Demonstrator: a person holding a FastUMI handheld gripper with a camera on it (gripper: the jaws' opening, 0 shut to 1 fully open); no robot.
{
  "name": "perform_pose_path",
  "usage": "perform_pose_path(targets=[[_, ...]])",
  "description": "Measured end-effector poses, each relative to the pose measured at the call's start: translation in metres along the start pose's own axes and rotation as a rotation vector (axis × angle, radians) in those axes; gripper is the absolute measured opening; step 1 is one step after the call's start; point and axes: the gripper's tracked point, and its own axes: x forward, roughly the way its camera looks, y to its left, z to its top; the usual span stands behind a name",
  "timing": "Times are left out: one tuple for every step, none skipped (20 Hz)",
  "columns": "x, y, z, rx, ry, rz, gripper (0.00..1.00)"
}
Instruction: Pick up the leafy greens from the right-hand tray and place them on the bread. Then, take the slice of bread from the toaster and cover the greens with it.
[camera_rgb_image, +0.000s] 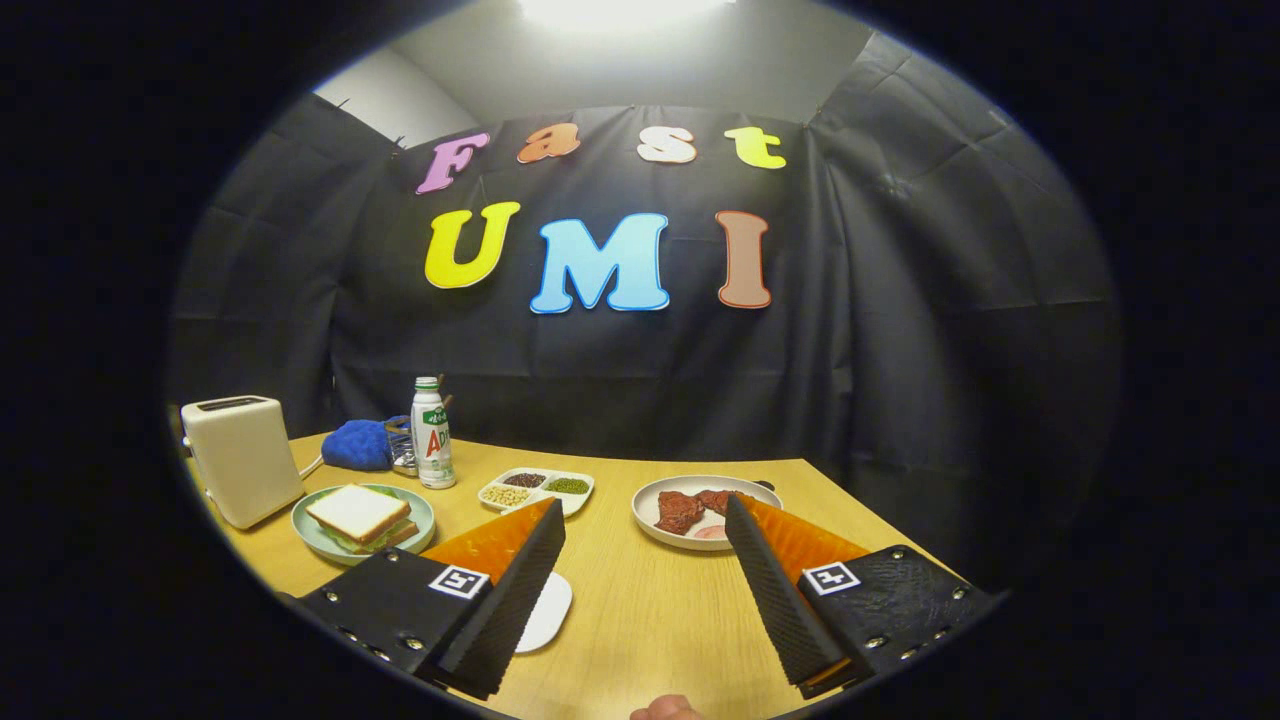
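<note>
The gripper (640, 520) hangs spread and empty above the table (640, 610). Beside the toaster (240, 455), the green plate (318, 535) holds greens (345, 541) covered by a bread slice (357, 511). Judged: assembly complete; no further placement required.

Tool (645, 520) fingers wide apart above table (640, 600), nothing between; sandwich (358, 515) on plate (318, 537) beside toaster (241, 457).

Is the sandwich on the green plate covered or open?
Covered: a bread slice tops the greens on the green plate. Claw open.
</note>
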Motion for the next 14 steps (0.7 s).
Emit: perform_pose_path(targets=[[-0.001,-0.01,-0.002,0.005,0.001,0.017,0.98],[-0.003,-0.021,-0.004,0.015,0.003,0.026,0.98],[-0.004,-0.033,-0.003,0.025,-0.003,0.025,0.98],[-0.005,-0.046,-0.001,0.039,-0.017,0.017,0.98],[-0.005,-0.059,0.001,0.055,-0.03,0.012,0.98],[-0.005,-0.07,0.001,0.069,-0.04,0.009,0.98],[-0.004,-0.082,-0.001,0.08,-0.042,0.006,0.98],[-0.001,-0.094,-0.004,0.087,-0.034,-0.002,0.98],[0.0,-0.106,-0.007,0.084,-0.028,-0.007,0.98],[0.002,-0.12,-0.007,0.075,-0.035,-0.019,0.98],[0.002,-0.134,-0.005,0.059,-0.052,-0.023,0.98],[0.003,-0.148,-0.004,0.041,-0.068,-0.032,0.98],[0.004,-0.162,-0.005,0.031,-0.071,-0.044,0.98],[0.004,-0.174,-0.005,0.032,-0.07,-0.047,0.98]])
